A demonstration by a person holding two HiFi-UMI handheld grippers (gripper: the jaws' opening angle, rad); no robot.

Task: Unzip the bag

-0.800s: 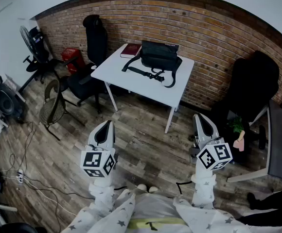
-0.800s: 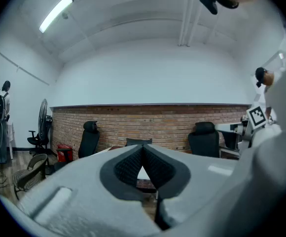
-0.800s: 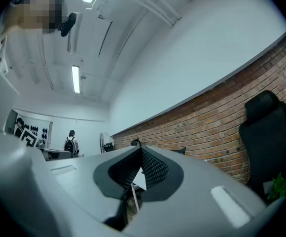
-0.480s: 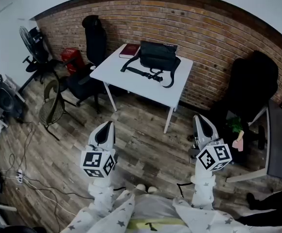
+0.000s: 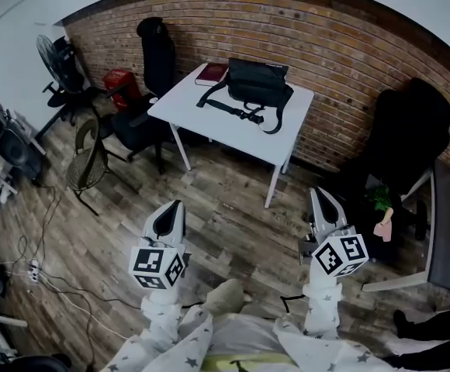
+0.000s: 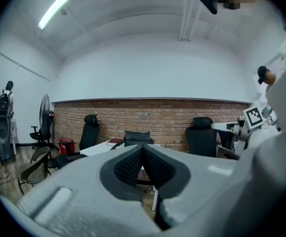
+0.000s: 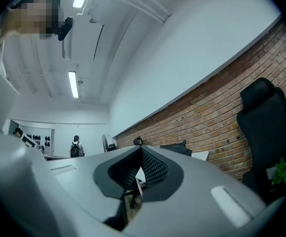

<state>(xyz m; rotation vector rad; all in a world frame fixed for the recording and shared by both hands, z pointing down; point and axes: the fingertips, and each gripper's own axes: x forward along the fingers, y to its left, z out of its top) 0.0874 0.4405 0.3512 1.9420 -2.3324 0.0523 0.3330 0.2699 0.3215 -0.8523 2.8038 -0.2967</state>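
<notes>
Head view | left gripper (image 5: 175, 206), right gripper (image 5: 316, 194) pressed together, empty; bag (image 5: 260, 84) atop table (image 5: 202, 118); shoe (image 5: 223, 294) newly forward

We wear pale star-printed sleeves (image 5: 165, 328) | our left gripper (image 5: 170, 208) and right gripper (image 5: 319, 194): grey shells, black ribbed pads (image 6: 129, 165), black-and-white marker cubes (image 5: 157, 266)

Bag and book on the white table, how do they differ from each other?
The bag is black; the book is dark red. The bag is larger and bulky; the book is small, thin and lies flat. The bag sits mid-table at the back; the book lies at the back left corner. Both rest on the white table.
</notes>
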